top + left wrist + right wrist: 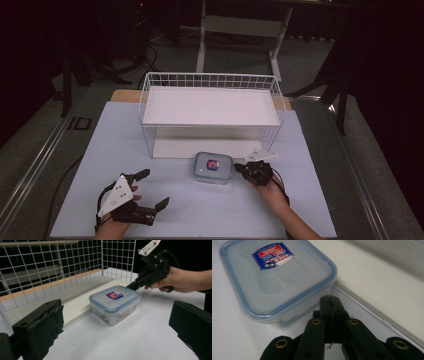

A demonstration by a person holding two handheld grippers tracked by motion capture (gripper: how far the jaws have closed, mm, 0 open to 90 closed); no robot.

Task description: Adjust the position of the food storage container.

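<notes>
Beside the wire shelf point(210, 100) on the bench point(200, 205), the lidded container point(214, 167) sits untouched, right tool point(241, 167) pressed together at its edge, left tool point(155, 189) spread apart nearby; next probably calls for opening and gripping.

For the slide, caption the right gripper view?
Right gripper, jaws shut, tips beside a lidded plastic container in front of the rack's lower shelf.
</notes>
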